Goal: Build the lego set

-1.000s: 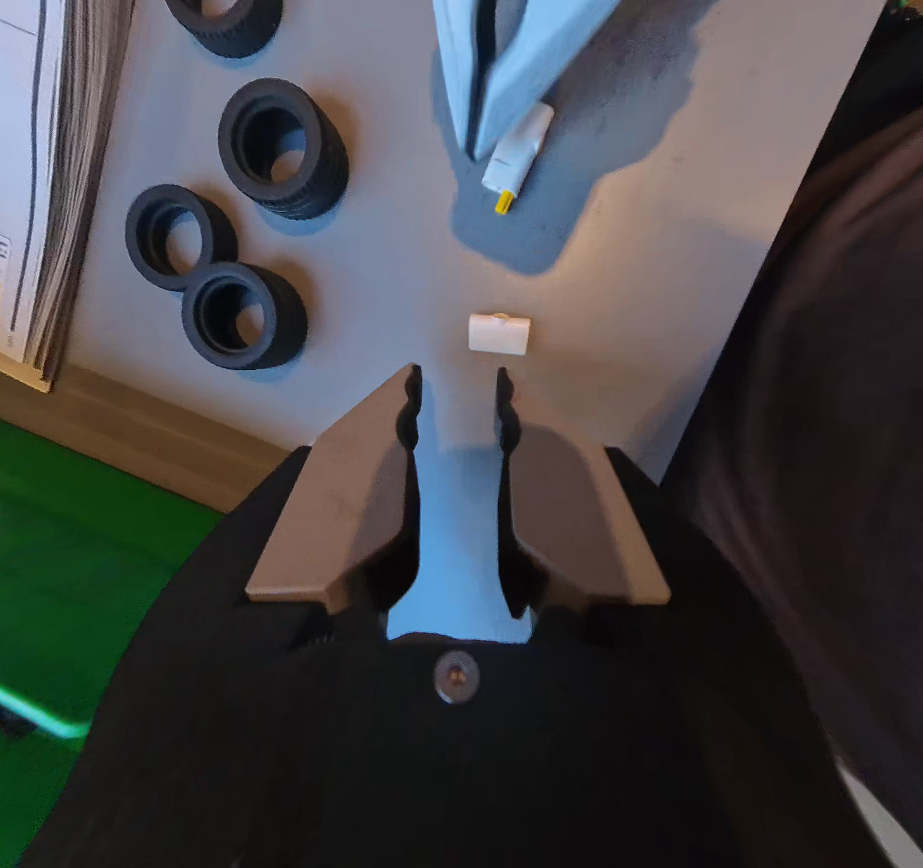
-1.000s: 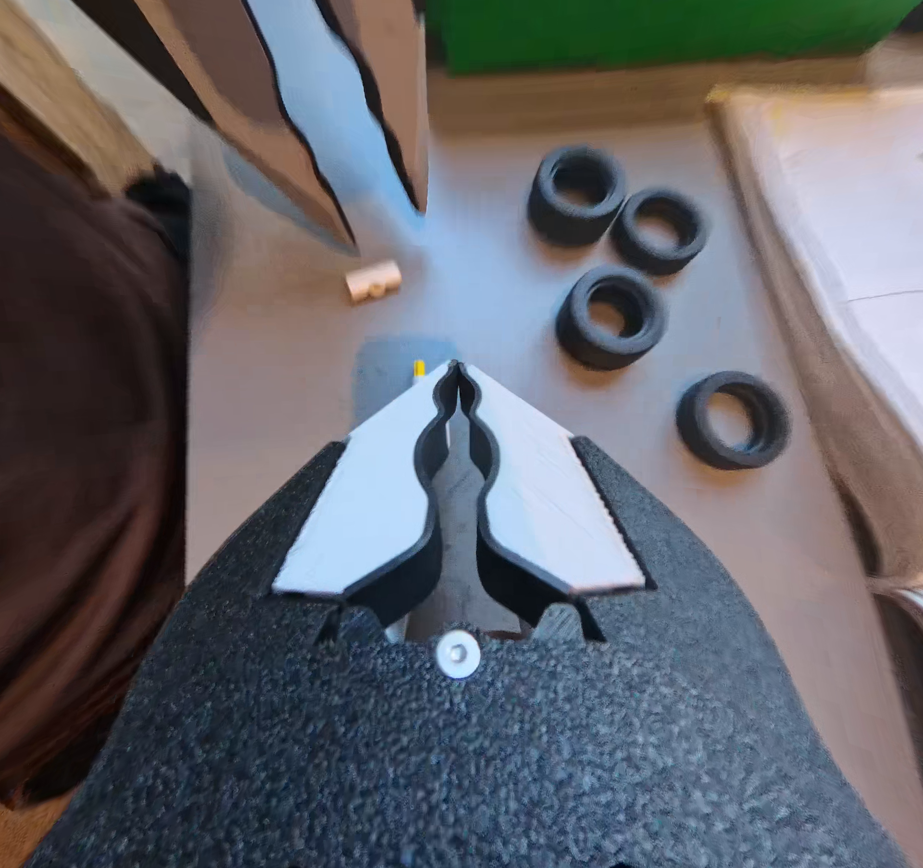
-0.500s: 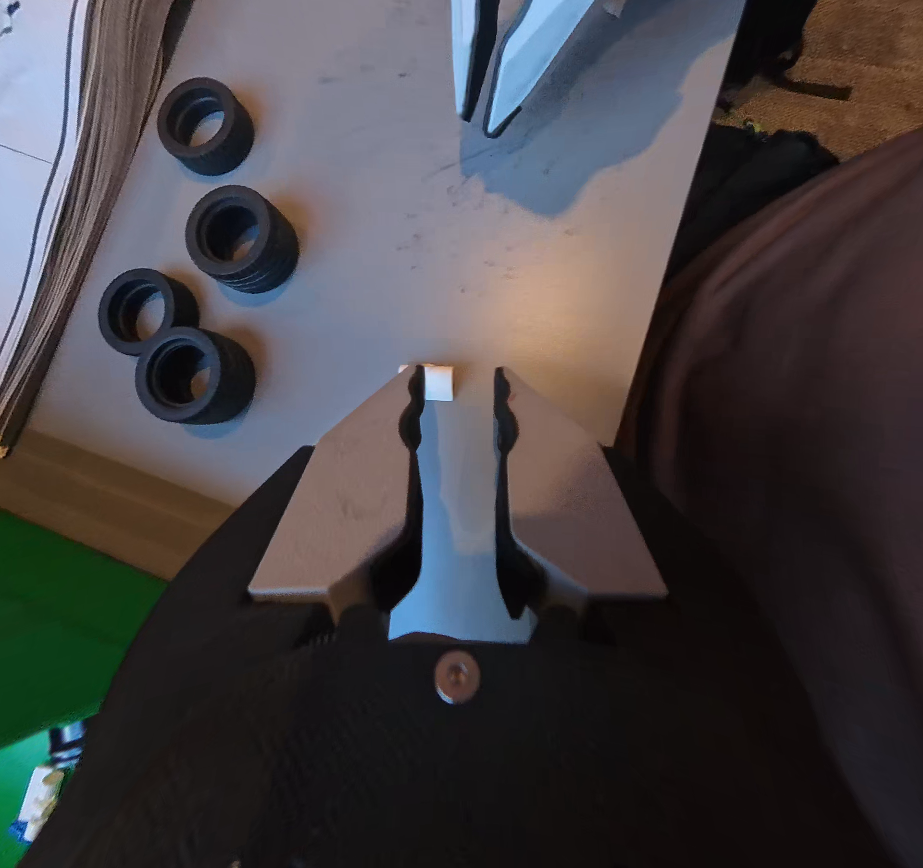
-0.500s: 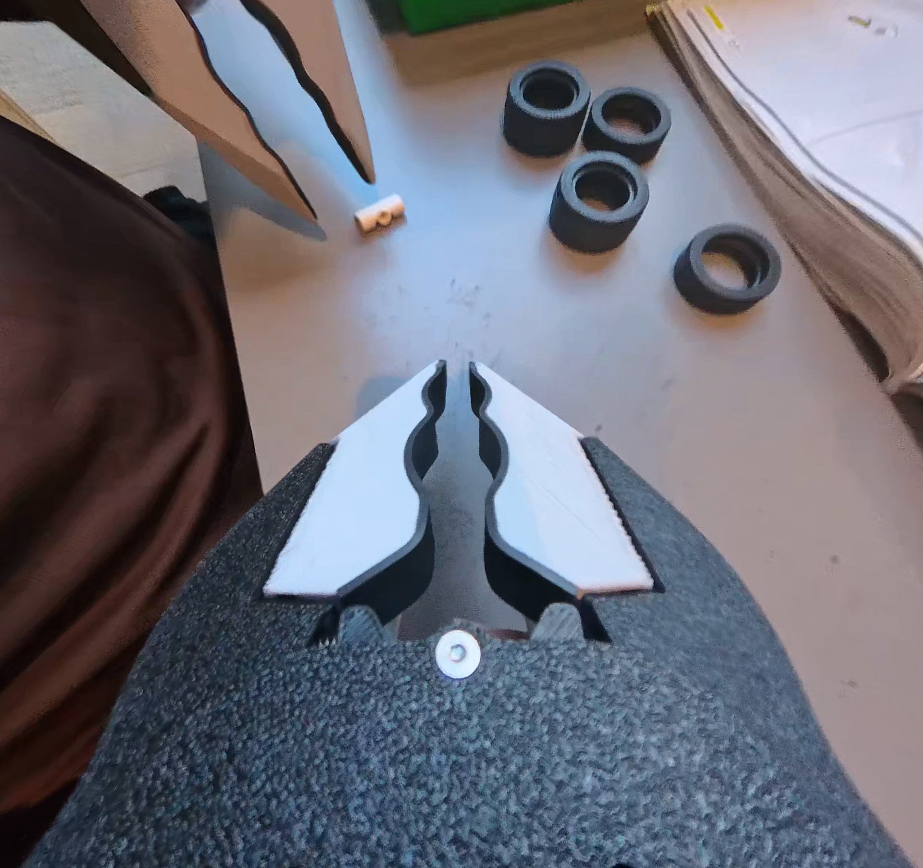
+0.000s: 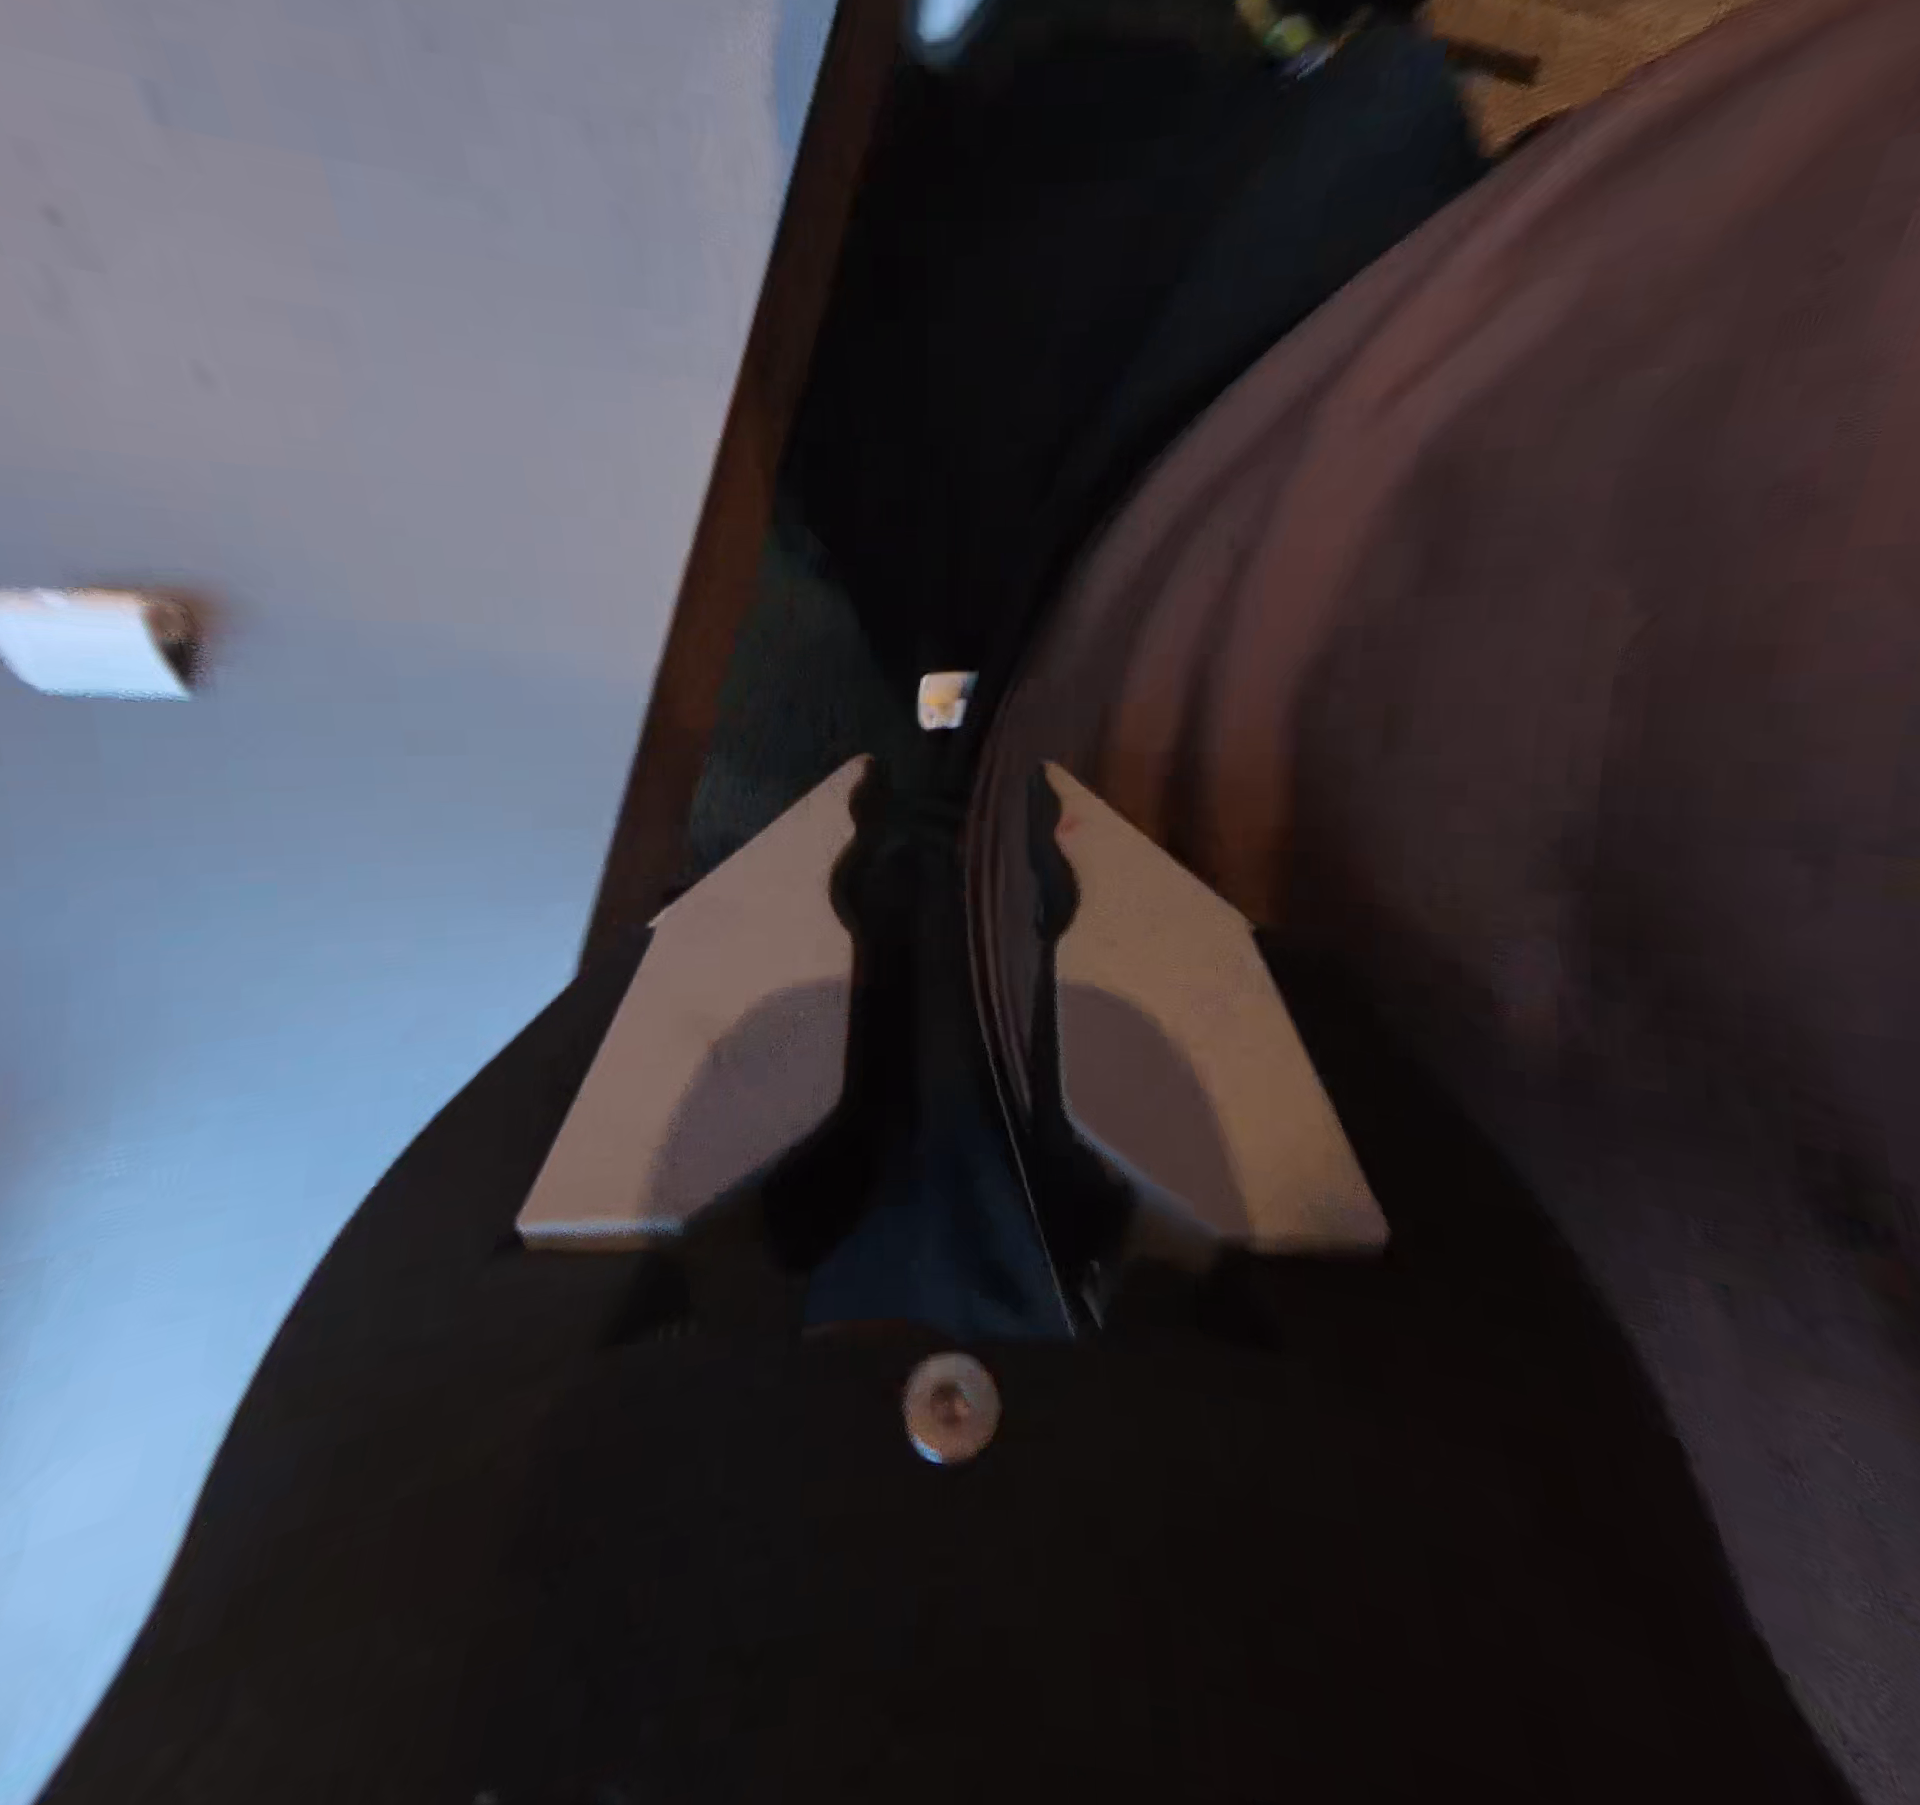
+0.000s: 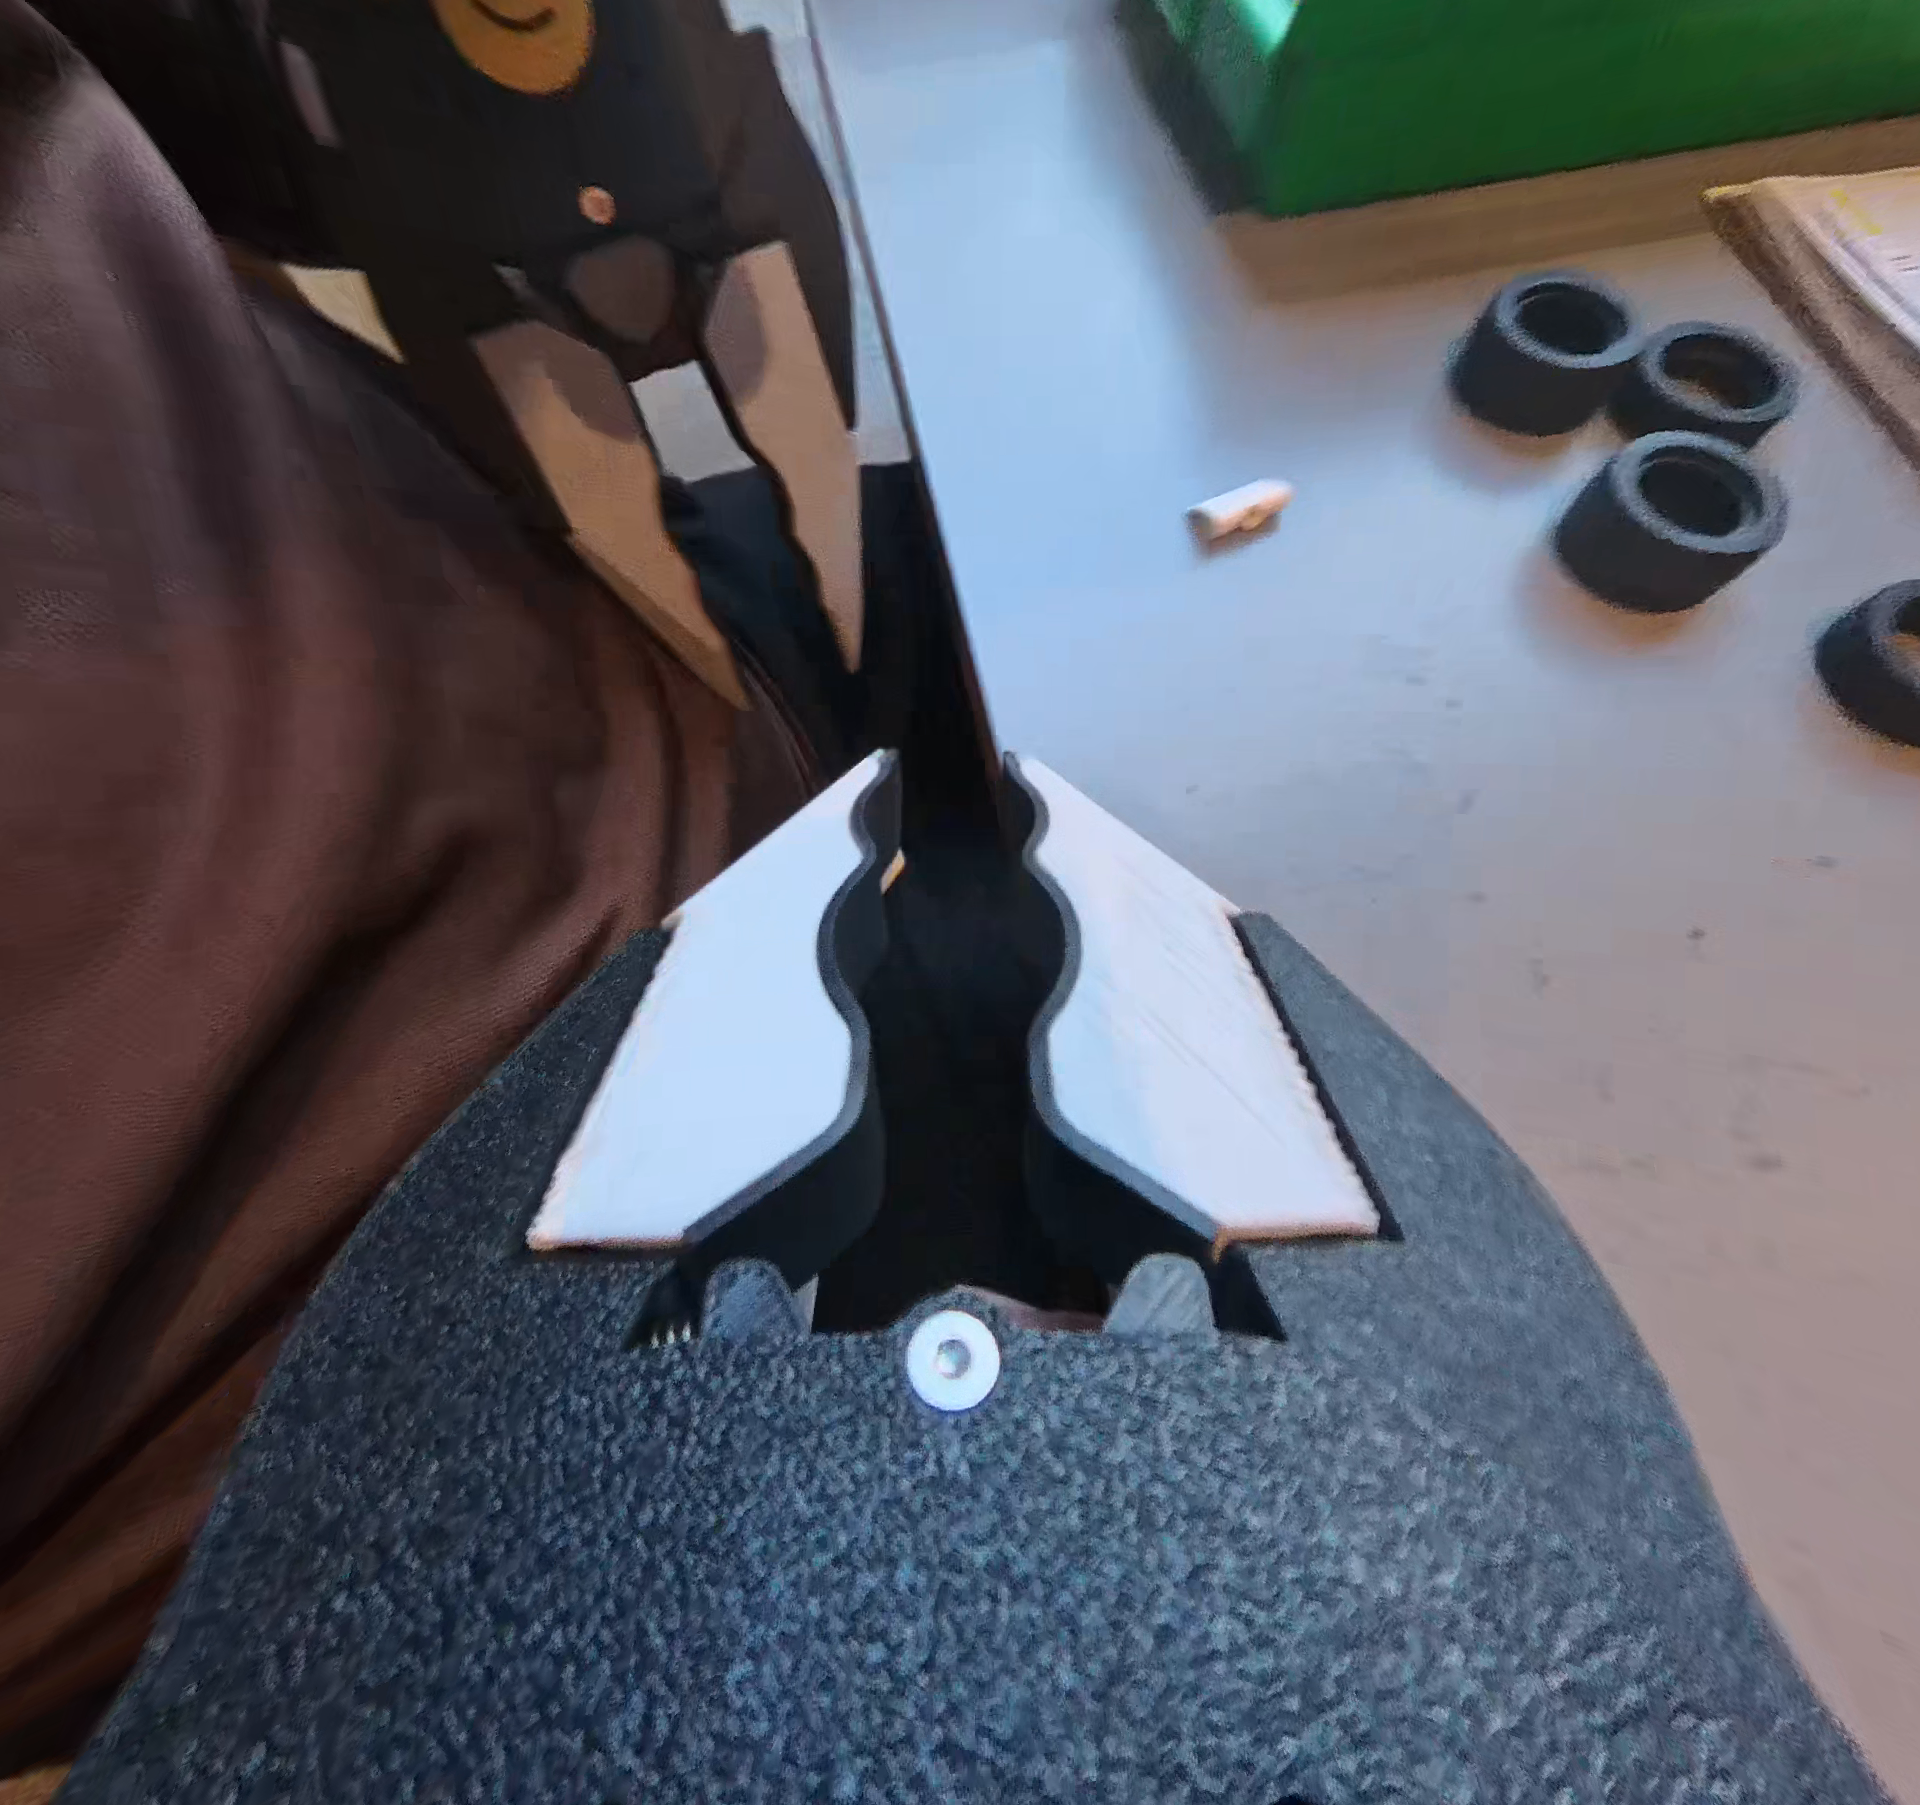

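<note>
Left claw (image 5: 956, 768) open off table edge (image 5: 727, 529), white-yellow piece (image 5: 945, 699) below

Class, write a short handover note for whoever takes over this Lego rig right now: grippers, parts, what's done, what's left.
Left hand-held gripper: open, empty, past the table edge, aimed into the gap beside the person's lap.
Right hand-held gripper: open, empty, at the table edge.
Parts: white-and-yellow piece shows down in that gap, off the table; white connector and four black tyres sit on the table.
Done: nothing on the table looks joined.
Left: probably retrieve the piece from the gap, then assemble.
</note>
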Demonstrator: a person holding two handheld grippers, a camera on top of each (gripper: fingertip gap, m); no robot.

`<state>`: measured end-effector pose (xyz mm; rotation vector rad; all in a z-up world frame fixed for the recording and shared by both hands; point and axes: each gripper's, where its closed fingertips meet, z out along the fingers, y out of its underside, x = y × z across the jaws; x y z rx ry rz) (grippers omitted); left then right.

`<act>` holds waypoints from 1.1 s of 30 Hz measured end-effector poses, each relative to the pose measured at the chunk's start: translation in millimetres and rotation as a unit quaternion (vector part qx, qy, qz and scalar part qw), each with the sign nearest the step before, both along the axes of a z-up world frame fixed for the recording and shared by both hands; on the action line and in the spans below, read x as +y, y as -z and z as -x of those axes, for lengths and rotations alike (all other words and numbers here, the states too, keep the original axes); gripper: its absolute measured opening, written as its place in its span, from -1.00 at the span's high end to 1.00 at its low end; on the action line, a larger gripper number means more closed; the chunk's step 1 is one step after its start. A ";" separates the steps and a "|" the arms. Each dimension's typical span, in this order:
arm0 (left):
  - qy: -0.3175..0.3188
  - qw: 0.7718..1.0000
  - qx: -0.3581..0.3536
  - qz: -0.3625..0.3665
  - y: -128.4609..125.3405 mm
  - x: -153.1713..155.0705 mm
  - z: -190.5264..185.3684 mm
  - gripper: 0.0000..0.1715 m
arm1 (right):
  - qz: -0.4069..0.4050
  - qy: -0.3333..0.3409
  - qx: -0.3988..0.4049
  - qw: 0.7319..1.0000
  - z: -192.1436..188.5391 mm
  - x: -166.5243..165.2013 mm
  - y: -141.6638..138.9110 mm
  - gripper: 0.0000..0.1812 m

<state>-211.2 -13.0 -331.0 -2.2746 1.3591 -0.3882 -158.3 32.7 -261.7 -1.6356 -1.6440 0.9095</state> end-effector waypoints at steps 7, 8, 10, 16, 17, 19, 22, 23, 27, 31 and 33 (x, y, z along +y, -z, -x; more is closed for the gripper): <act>-0.006 0.998 -0.033 0.058 46.8 -15.7 -24.1 0.75 | 0.015 0.011 -0.020 1.000 -20.9 -35.4 23.0 0.79; -0.002 0.997 -0.029 0.067 53.3 -16.6 -25.8 0.75 | 0.016 0.017 -0.018 1.000 -24.5 -36.6 23.8 0.79; 0.009 0.996 -0.012 0.087 68.4 -17.9 -26.1 0.77 | 0.012 0.026 -0.014 0.999 -30.5 -37.6 23.2 0.79; 0.051 0.983 -0.035 0.170 82.4 -31.3 -35.4 0.89 | -0.002 0.048 -0.005 0.999 -38.0 -33.8 13.2 0.80; 0.058 0.982 -0.038 0.174 81.3 -32.4 -36.4 0.88 | -0.003 0.049 -0.003 0.999 -38.3 -34.0 11.8 0.79; 0.072 0.980 -0.039 0.183 81.1 -36.2 -36.8 0.85 | -0.009 0.049 -0.005 0.999 -38.8 -33.9 11.0 0.79; 0.089 0.972 -0.046 0.211 84.4 -43.7 -37.8 0.81 | -0.012 0.047 -0.006 0.999 -38.0 -34.2 11.5 0.80; 0.093 0.971 -0.050 0.213 85.1 -44.4 -38.7 0.84 | -0.013 0.047 -0.007 0.999 -37.6 -33.9 12.1 0.79; 0.068 0.981 -0.042 0.175 80.2 -36.0 -32.1 0.93 | -0.015 0.053 -0.019 0.998 -40.0 -30.5 17.9 0.79; 0.027 0.995 -0.045 0.090 64.9 -25.8 -20.9 0.93 | -0.007 0.060 -0.021 0.998 -42.7 -25.9 21.5 0.79; 0.018 0.997 -0.056 0.047 56.6 -25.5 -16.4 0.93 | 0.007 0.056 -0.013 0.998 -39.8 -27.3 20.9 0.79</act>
